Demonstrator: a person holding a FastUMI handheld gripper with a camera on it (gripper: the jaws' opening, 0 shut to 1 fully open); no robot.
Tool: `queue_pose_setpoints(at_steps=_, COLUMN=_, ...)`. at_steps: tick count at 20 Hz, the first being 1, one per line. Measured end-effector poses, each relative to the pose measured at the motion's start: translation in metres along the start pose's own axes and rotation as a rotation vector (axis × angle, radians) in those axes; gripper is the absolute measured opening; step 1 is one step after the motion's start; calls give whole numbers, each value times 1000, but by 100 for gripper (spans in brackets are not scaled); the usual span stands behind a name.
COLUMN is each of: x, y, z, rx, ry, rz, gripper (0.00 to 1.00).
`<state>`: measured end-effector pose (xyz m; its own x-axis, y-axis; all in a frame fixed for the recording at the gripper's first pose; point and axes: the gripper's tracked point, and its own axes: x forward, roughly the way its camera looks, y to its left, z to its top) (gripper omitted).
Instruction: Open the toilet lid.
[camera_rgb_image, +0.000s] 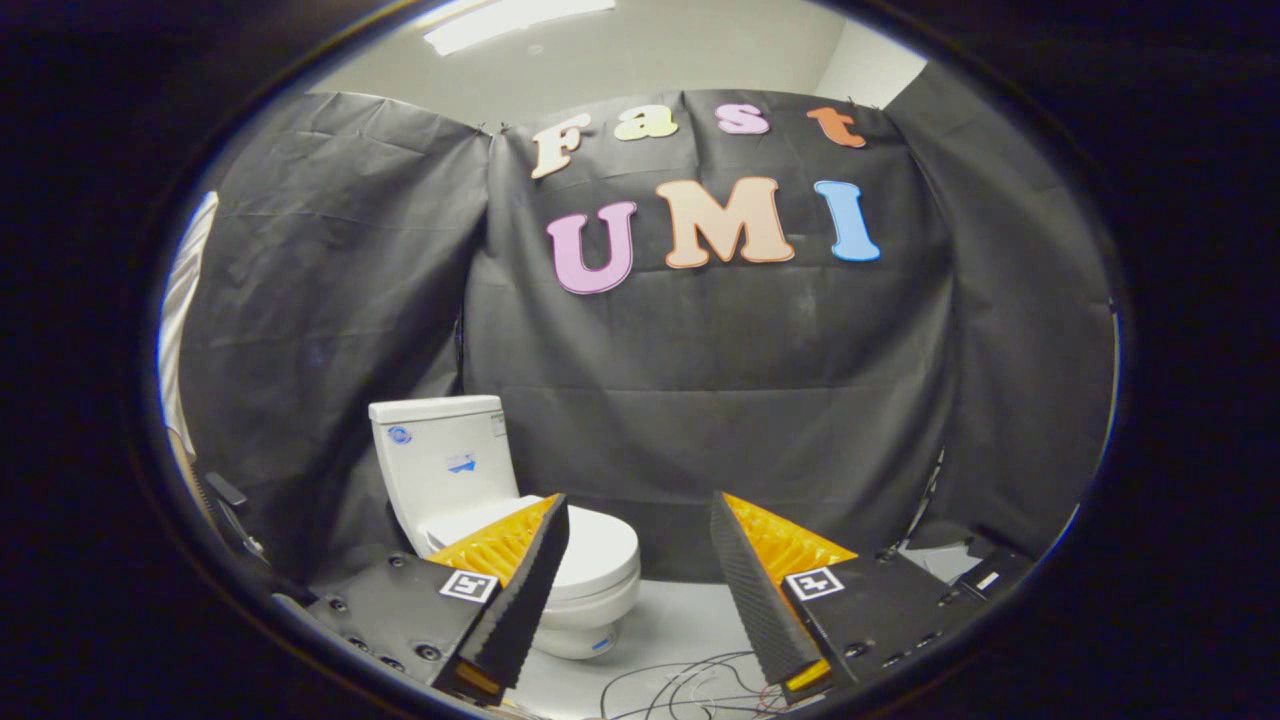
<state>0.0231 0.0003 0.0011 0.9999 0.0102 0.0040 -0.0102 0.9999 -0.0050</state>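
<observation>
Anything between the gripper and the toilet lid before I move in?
Nothing visible. The open gripper holds nothing; the closed toilet lid lies beyond its left finger, with bare floor ahead and loose cables low between the fingers.

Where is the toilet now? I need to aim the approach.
The toilet stands against the black cloth wall, lid down, beyond the open claw, partly behind its left finger.

Your tongs (640, 590) stand spread wide, nothing between the fingers (520, 590). Toilet (480, 500) sits beyond your left finger, partly hidden behind it, lid (598, 545) down flat on the bowl. Loose wires (690, 685) lie on the floor (670, 620) just ahead, between the fingers.
</observation>
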Motion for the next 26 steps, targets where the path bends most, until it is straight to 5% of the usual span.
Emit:
queue_pose_setpoints(at_steps=8, x=43, y=11, z=-7, rx=-14, ry=30, rz=30, gripper=85)
queue_pose_setpoints(at_steps=12, x=73, y=29, z=10, rx=-11, ry=-70, rz=35, gripper=84)
queue_pose_setpoints(at_steps=26, x=119, y=83, z=72, rx=75, ry=-397, rz=-356, gripper=82)
